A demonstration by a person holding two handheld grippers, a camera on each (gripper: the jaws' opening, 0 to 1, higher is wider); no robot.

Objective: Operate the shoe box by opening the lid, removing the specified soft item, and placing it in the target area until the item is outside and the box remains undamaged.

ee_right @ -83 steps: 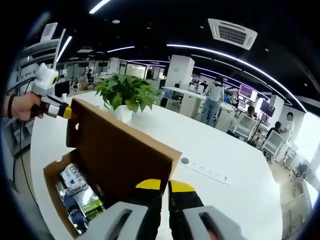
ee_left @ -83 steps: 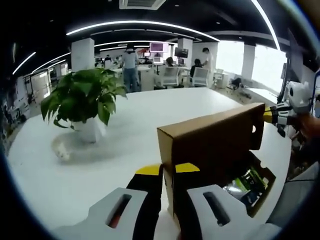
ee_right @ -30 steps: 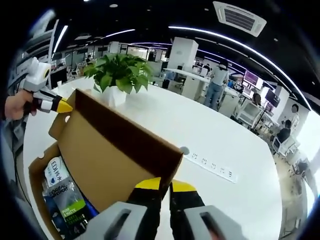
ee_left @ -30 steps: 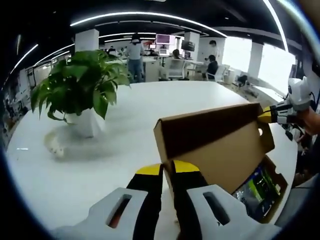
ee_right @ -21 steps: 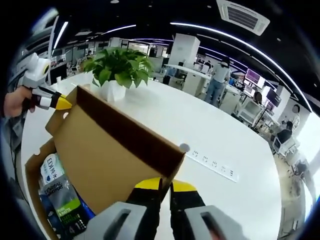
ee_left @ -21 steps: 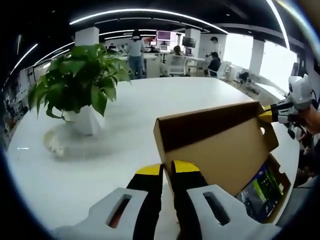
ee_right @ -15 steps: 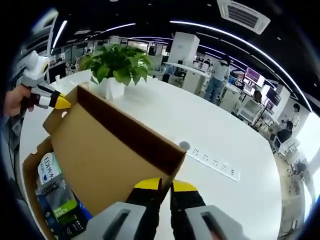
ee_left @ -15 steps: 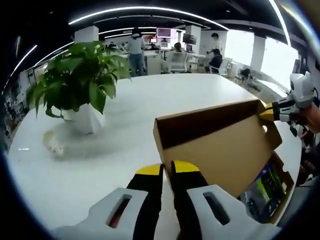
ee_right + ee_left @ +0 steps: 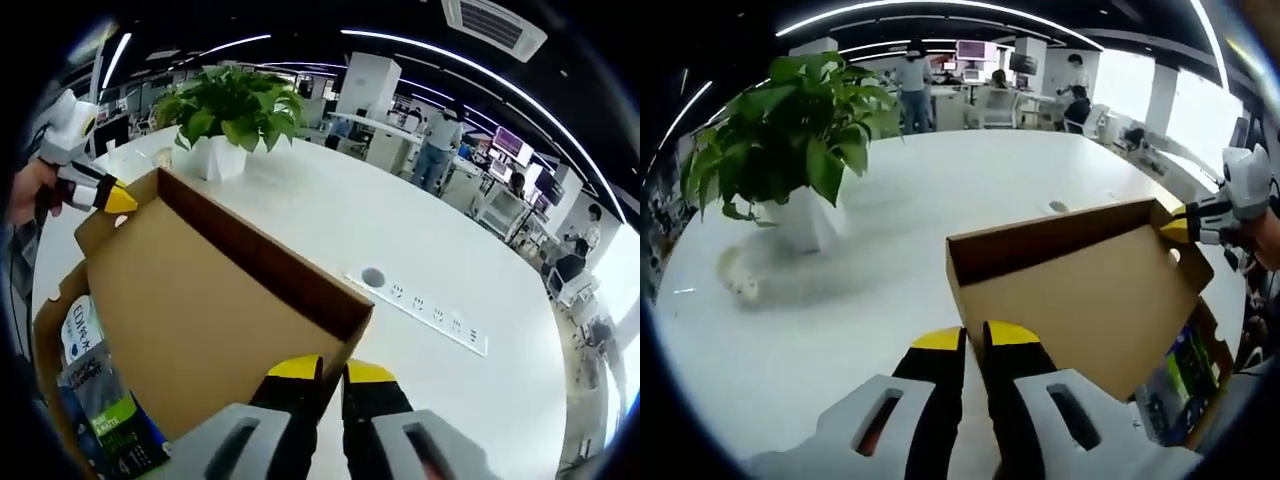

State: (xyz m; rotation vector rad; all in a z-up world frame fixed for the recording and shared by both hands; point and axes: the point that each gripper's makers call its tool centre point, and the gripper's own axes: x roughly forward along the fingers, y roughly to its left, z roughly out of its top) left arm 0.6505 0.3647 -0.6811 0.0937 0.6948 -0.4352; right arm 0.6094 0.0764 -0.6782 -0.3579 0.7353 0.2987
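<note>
One box lid (image 9: 1080,290) was seen at the centre right of the left gripper view, swung up and tilted back over the box (image 9: 45,330), which sat at the lower left of the right gripper view. The left gripper (image 9: 975,345) was clenched on one corner of the lid, and the right gripper (image 9: 322,378) was clenched on the opposite corner.

The lid was judged to be about half open. To finish this step well, both corners should be moved together along the same arc, so that the cardboard is not twisted or torn at its hinge edge. The lid should be laid back before either corner is released.

Inside the box, printed soft packets (image 9: 95,400) were seen; at least two could be counted, and the rest was hidden by the lid. One potted plant (image 9: 790,140) stood on the white tabletop (image 9: 840,320), well apart from the box.
</note>
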